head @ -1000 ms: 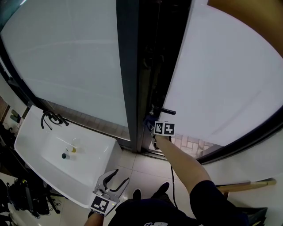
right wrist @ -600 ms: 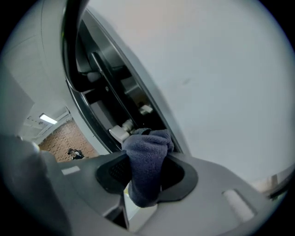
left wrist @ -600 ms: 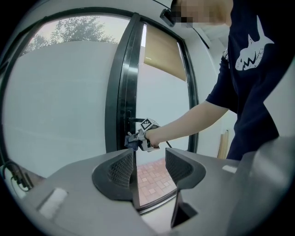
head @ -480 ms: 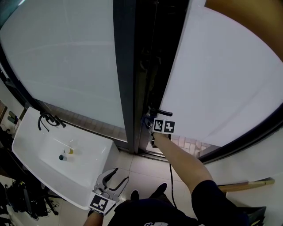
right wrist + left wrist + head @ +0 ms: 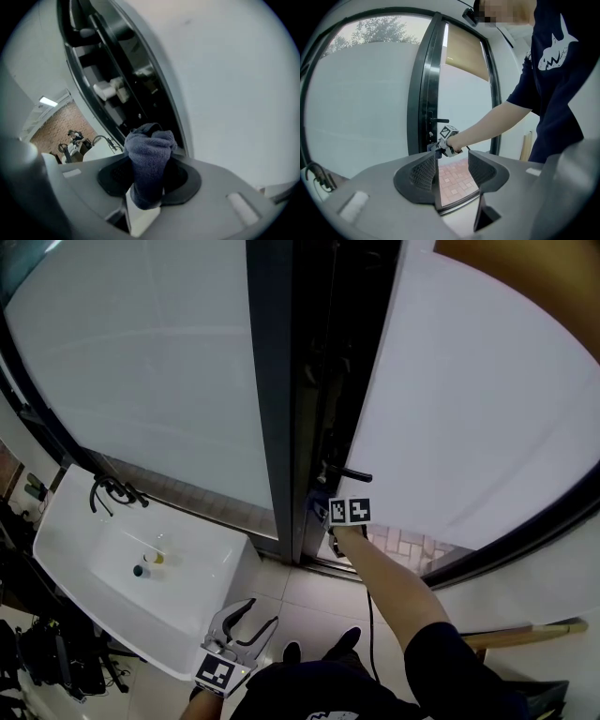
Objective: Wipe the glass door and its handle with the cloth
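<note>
**Cloth at the door's edge, left tongs idle**

Your right gripper (image 5: 323,509) reaches away from you to the latch edge of the glass door (image 5: 469,409), just below the black handle (image 5: 354,475). Its jaws are clamped on the cloth (image 5: 150,152) – a bluish-grey terry wad that bulges up from between the pads and hangs down in front of them. In the right gripper view the cloth sits against the dark strip where the door's white pane meets the opening beyond it; you cannot tell whether it is touching the metal.

Your left gripper (image 5: 251,624) hangs low and near your body, just right of the white sink (image 5: 202,563), well apart from the door. Its jaws stand apart with nothing between them – through the gap in the left gripper view you see only the patterned floor tiles (image 5: 457,180) beyond the threshold. That same view shows your right arm stretched out to the door, with the marker cube just under the handle.

To the left of the dark door frame (image 5: 272,381) is a broad frosted pane (image 5: 141,362). A black tap (image 5: 108,491) stands at the sink's far left corner, and a wooden pole (image 5: 525,629) lies on the floor at your right.
</note>
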`<state>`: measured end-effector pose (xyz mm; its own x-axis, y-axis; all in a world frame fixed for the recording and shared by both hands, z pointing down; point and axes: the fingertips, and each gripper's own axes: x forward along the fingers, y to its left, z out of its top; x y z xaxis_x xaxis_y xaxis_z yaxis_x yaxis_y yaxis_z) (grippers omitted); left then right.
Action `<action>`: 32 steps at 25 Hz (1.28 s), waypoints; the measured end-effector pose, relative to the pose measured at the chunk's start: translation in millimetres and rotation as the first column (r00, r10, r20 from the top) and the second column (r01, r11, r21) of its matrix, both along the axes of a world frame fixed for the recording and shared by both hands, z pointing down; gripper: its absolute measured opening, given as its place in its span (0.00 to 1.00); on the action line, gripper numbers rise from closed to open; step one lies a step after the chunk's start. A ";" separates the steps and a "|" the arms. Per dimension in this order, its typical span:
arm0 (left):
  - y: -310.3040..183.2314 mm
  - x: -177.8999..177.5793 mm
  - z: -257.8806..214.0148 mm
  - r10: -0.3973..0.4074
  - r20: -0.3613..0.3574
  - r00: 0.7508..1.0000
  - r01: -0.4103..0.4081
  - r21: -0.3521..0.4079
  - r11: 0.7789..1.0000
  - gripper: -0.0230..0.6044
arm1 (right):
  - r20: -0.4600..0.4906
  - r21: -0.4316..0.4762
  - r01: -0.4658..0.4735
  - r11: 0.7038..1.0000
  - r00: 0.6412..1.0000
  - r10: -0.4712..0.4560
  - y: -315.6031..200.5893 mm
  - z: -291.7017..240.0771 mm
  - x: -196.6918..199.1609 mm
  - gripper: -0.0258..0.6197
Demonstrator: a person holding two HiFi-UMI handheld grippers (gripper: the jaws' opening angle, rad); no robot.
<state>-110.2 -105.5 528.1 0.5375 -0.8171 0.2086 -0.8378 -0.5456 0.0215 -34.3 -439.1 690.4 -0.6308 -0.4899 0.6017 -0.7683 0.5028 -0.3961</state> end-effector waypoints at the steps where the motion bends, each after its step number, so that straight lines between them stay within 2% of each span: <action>1: 1.7 0.3 -0.3 0.007 -0.001 1.000 -0.007 0.002 1.000 0.37 | -0.027 0.019 0.027 0.999 0.999 -0.027 7.6 2.3 2.4 0.25; 3: 6.2 0.1 2.2 0.026 0.002 1.000 -0.026 0.007 1.000 0.36 | -0.063 0.074 0.082 0.994 0.995 -0.077 25.4 -0.9 5.6 0.25; 6: 12.2 2.8 2.0 0.058 -0.012 0.998 -0.058 0.004 0.998 0.36 | -0.038 0.166 0.138 0.977 0.990 -0.133 58.4 -24.6 8.7 0.26; 12: 17.1 12.8 0.1 0.174 -0.004 0.985 -0.174 0.039 0.984 0.36 | -0.001 0.356 0.178 0.917 0.982 -0.190 138.1 -101.8 31.1 0.26; 14: 18.4 18.7 -3.1 0.212 -0.011 0.977 -0.211 0.045 0.976 0.36 | 0.025 0.398 0.157 0.904 0.983 -0.182 167.4 -124.6 44.2 0.26; 19: 13.1 33.7 -2.8 0.281 -0.016 0.959 -0.280 0.044 0.959 0.37 | 0.156 0.430 0.048 0.902 0.979 -0.127 233.6 -164.1 85.3 0.26; 25: 9.2 58.6 -10.2 0.344 -0.014 0.939 -0.342 0.065 0.937 0.37 | 0.145 0.449 -0.074 0.890 0.989 0.009 302.7 -166.8 151.5 0.26; 29: 16.7 80.7 -8.5 0.379 -0.022 0.925 -0.377 0.062 0.924 0.36 | 0.097 0.460 -0.116 0.880 0.992 0.079 342.7 -158.4 182.1 0.26; 32: 33.4 103.4 -11.1 0.412 -0.027 0.911 -0.410 0.049 0.911 0.37 | 0.144 0.464 -0.174 0.868 0.982 0.121 369.5 -161.6 195.0 0.26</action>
